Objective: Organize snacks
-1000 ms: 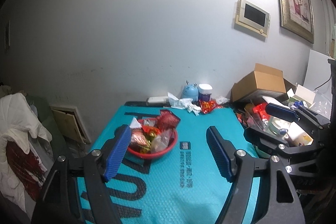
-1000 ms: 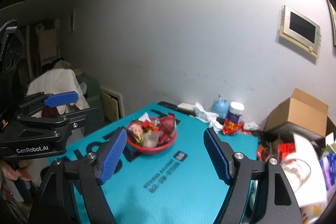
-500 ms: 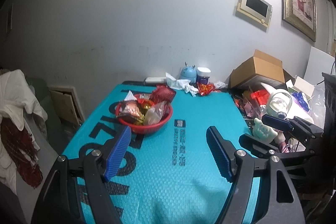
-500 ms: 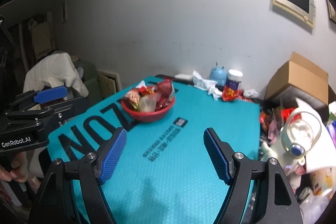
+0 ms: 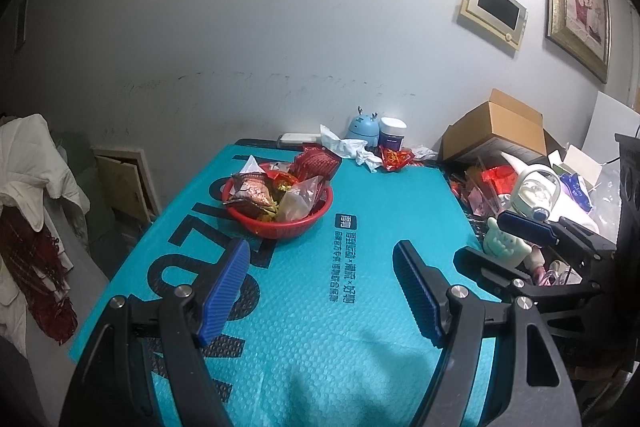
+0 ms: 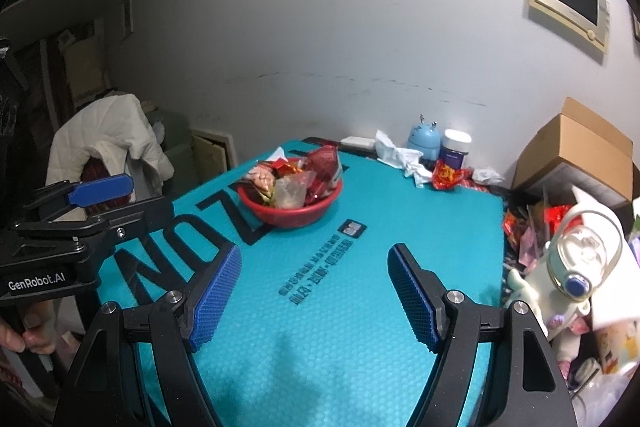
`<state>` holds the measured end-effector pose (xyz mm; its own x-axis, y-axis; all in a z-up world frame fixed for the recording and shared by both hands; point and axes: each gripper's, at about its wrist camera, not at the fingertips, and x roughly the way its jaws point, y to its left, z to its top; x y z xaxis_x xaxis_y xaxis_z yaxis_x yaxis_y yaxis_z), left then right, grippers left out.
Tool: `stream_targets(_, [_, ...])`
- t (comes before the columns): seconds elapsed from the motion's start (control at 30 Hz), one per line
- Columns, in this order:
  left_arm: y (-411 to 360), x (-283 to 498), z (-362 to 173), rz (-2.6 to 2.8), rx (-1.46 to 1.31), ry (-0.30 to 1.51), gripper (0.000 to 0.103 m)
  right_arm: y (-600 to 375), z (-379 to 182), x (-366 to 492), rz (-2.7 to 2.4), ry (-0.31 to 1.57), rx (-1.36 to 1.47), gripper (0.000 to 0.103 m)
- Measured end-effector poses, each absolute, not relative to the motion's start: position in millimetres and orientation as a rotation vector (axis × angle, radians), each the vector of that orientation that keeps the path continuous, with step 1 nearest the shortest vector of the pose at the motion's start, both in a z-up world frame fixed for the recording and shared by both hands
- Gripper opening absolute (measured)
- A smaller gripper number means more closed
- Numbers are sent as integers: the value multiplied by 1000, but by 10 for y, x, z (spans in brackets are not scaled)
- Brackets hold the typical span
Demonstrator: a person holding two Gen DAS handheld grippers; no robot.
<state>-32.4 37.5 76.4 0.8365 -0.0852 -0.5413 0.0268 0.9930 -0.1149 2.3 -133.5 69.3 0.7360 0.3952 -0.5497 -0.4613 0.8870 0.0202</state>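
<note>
Both cameras have tilted down since the earlier frames. Left gripper (image 5: pixel 322 293) and right gripper (image 6: pixel 314 297): jaws wide apart, empty, above the teal mat (image 5: pixel 360 307). Snacks heap in the red basket (image 6: pixel 294 215) ahead; a careless reach may topple loose packets.

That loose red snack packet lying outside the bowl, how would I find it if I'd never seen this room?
Start at the teal mat covering the table and follow it to the far edge by the wall. There a blue gadget with little antlers stands beside a white-lidded jar. The red packet lies just in front of the jar, next to crumpled white tissue, outside the red bowl.
</note>
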Motion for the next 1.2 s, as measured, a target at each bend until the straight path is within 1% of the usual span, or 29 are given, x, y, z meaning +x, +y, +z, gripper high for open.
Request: stream_targets(1.2, [399,-337,728,-50,-94,589,74,-1346,708,36,468,585,-124,76])
